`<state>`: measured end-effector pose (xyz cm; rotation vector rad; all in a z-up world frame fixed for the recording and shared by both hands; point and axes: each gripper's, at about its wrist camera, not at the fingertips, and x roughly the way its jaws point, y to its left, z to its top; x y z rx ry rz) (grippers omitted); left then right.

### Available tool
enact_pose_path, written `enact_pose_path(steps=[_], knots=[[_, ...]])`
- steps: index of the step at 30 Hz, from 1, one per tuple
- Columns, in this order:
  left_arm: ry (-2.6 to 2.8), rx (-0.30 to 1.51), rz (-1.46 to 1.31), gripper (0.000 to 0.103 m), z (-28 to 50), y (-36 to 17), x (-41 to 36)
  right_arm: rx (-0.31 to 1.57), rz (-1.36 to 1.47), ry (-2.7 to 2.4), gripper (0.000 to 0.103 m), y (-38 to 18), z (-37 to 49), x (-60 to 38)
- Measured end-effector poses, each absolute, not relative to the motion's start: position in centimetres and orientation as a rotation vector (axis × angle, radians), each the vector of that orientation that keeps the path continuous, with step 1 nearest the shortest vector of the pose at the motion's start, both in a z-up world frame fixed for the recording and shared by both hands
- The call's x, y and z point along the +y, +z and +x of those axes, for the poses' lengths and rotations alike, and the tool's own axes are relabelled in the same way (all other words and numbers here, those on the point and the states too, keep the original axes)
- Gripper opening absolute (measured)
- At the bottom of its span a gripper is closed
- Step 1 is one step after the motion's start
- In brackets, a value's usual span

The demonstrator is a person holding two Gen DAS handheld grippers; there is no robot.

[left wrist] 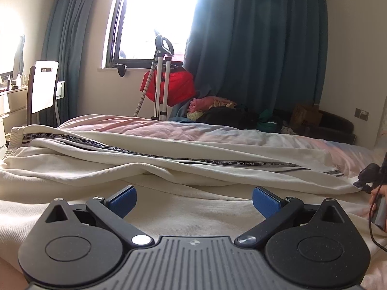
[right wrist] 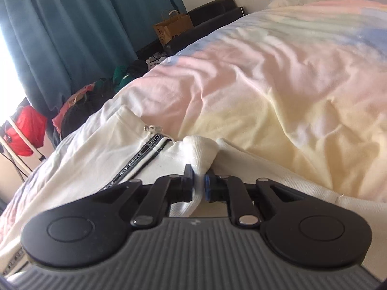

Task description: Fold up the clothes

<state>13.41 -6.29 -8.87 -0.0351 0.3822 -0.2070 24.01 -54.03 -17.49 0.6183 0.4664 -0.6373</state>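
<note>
the cream ribbed-knit pants [left wrist: 150,169] with that black "not-simple" tape stripe [left wrist: 154,153] down the side lie stretched lengthwise over the crumpled pastel bedsheet [right wrist: 278,77]. the left gripper [left wrist: 194,204] hangs just above the soft fabric with its blue-padded fingers [left wrist: 124,201] spread wide and nothing between them. the right gripper [right wrist: 198,183] is clamped tight on a bunched white cuff end [right wrist: 200,151] of the pants.

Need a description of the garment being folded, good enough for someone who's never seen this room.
Start at the bed with the pastel pink, yellow and blue cover. Stretched lengthwise across it lie cream trousers, one hem corner pinched in the right gripper. Unlike the coloured clothes heaped on the floor by the curtain, they are plain cream with a black side stripe repeating NOT-SIMPLE.
</note>
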Motion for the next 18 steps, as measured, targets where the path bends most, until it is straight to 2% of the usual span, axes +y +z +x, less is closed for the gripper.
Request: enact_pose_path(steps=[2, 4, 5, 13, 18], knots=[[-0.205, 0.366, -0.023, 0.103, 12.9, -8.7, -6.2, 0.519, 0.585, -0.654, 0.037, -16.4, 24.0, -53.4], [-0.206, 0.352, -0.018, 0.103, 12.2, -8.4, -6.2, 0.530, 0.549, -0.599, 0.080, -14.8, 22.9, -51.8], [-0.213, 0.346, -0.025, 0.103, 11.9, -8.2, -6.1, 0.529, 0.530, -0.562, 0.087, -14.0, 22.3, -50.8], [-0.235, 0.302, -0.082, 0.103, 8.8, -6.0, -4.4, 0.504, 0.422, -0.278, 0.088, -7.7, 16.1, -41.6], [-0.229, 0.288, -0.031, 0.103, 6.1, -4.6, -3.0, 0.489, 0.290, -0.084, 0.088, -6.4, 12.4, -34.8]])
